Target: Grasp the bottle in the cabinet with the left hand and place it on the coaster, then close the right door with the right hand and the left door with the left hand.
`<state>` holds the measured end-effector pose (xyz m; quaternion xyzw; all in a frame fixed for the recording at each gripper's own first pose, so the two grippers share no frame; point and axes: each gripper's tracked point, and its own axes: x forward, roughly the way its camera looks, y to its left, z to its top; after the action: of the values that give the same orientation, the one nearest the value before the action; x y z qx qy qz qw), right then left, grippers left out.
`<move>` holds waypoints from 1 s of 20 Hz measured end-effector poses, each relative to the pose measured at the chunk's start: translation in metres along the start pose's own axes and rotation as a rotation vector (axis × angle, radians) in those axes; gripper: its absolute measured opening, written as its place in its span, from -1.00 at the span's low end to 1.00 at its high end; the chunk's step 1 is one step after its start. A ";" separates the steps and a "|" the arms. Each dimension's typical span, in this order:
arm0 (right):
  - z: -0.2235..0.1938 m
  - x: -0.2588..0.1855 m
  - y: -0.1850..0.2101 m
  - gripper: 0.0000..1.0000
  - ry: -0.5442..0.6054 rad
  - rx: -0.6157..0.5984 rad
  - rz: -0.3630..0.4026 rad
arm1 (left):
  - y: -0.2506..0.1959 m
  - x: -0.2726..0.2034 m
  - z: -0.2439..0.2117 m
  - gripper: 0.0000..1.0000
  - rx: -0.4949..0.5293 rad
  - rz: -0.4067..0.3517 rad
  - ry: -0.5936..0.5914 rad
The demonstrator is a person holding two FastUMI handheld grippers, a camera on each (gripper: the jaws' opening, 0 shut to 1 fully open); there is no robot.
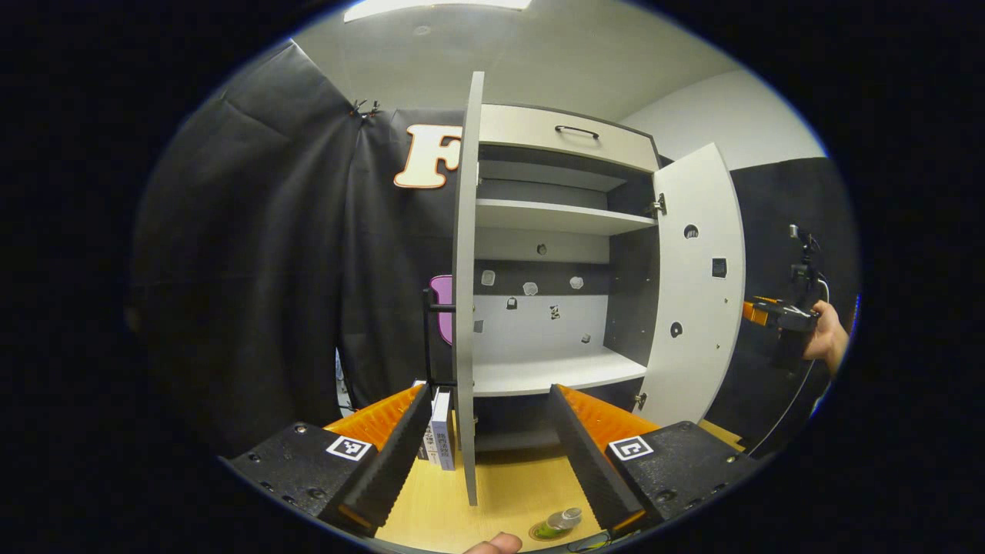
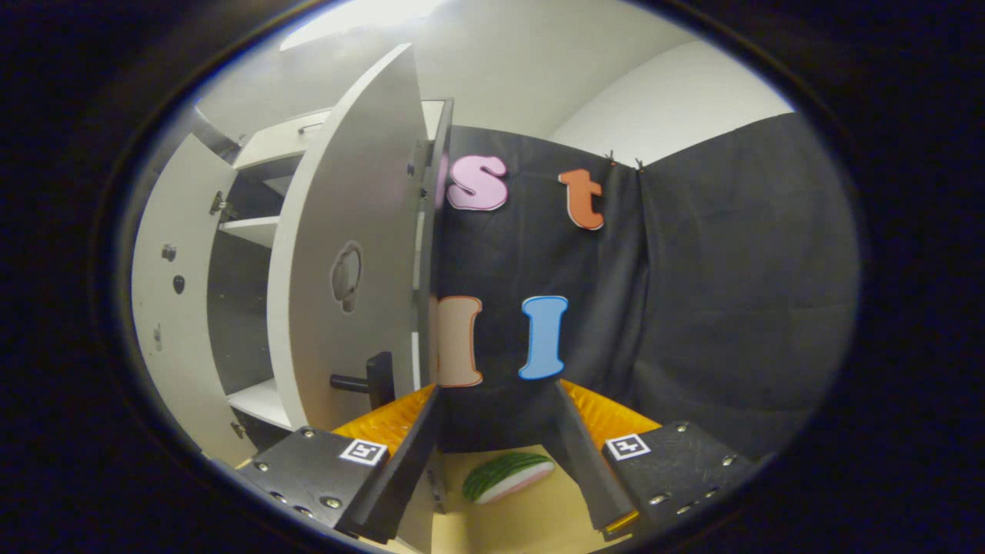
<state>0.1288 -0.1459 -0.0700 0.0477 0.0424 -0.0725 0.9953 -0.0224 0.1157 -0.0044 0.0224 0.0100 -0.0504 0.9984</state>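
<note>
The bottle [image 1: 560, 522] already lay low in the left gripper view, sitting on the coaster [image 1: 543, 532] on the table [image 1: 508, 485], so the placing step looked done and the door-closing step was in hand. Both doors stood wide open and neither was yet touched.

Going from left to right in the left gripper view: the left hand-held gripper [image 1: 486, 454] was spread, holding nothing, its fingers framing the near edge of the left door [image 1: 466, 292], which stood edge-on to the camera. A couple of small boxes [image 1: 440, 438] stood on the table just beside that door's foot. Next came the cabinet [image 1: 558, 231], whose shelves looked bare, with nothing on the lower shelf [image 1: 554, 373] or the upper one. Right of that hung the right door [image 1: 696, 285], swung outward, and well beyond it the right hand-held gripper [image 1: 769, 312], held by a hand [image 1: 827, 338].

In the right gripper view, the right hand-held gripper [image 2: 496, 462] was likewise spread and empty, sitting near the outer face of the right door [image 2: 346, 261], close to its dark handle [image 2: 369, 381]. A green-and-white slice-shaped object [image 2: 508, 475] lay on the table between its fingers, untouched.

By my judgement, the next move called for the right hand-held gripper to press against the door's outer face and swing it round to the cabinet front, then the left to do the same with its door.
</note>
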 end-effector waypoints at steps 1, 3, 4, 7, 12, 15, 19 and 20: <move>-0.002 0.001 0.010 0.76 0.002 0.011 0.032 | 0.002 0.002 0.001 0.92 0.010 0.005 -0.005; -0.005 0.001 0.032 0.76 0.006 0.038 0.083 | 0.005 0.004 0.003 0.92 0.022 0.021 -0.017; -0.006 0.002 0.040 0.76 0.010 0.054 0.099 | 0.006 0.005 0.003 0.92 0.020 0.026 -0.015; -0.009 0.003 0.052 0.77 0.018 0.085 0.121 | 0.005 0.007 0.002 0.92 0.008 0.012 -0.010; -0.009 0.006 0.067 0.77 0.026 0.080 0.143 | 0.016 0.007 -0.004 0.92 -0.006 0.039 -0.006; -0.011 0.008 0.081 0.78 0.033 0.091 0.164 | 0.024 0.006 -0.013 0.92 0.001 0.055 0.016; -0.023 0.012 0.094 0.78 0.060 0.072 0.189 | 0.038 0.006 -0.015 0.92 -0.005 0.073 0.009; -0.025 0.012 0.098 0.78 0.063 0.063 0.200 | 0.042 0.005 -0.016 0.87 -0.009 0.080 0.010</move>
<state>0.1536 -0.0484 -0.0870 0.0854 0.0665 0.0272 0.9938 -0.0139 0.1581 -0.0191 0.0186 0.0144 -0.0104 0.9997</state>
